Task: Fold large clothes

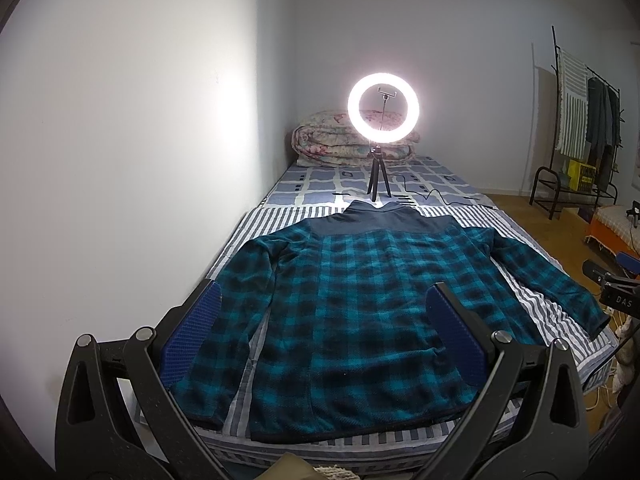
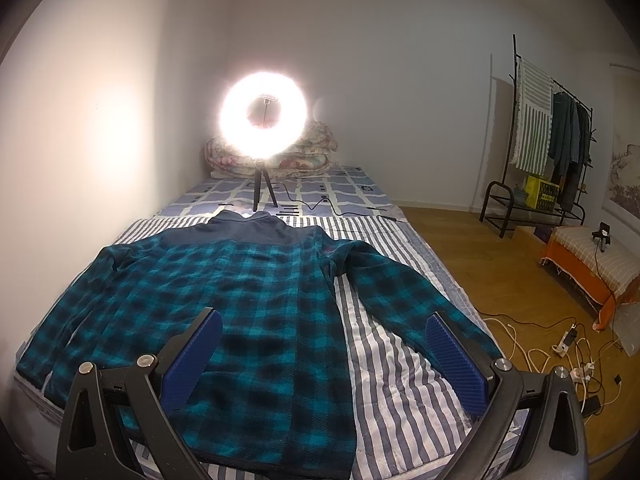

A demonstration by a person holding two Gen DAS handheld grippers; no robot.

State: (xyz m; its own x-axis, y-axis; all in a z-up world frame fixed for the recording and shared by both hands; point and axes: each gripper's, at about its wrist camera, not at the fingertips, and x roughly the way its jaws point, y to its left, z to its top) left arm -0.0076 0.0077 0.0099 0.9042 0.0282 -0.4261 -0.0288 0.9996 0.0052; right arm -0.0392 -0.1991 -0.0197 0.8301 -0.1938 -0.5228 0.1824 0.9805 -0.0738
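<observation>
Plaid jacket [image 1: 340,320] flat on bed [image 2: 400,360]; L gripper [image 1: 324,340], R gripper [image 2: 324,344] gaping above

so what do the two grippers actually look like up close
Both match: the left gripper and right gripper each have black plastic linkage arms with triangular cutouts and round silver pivot bolts. The fingers carry flat blue pads with a fine ribbed texture. No cables or markings show on them.
</observation>
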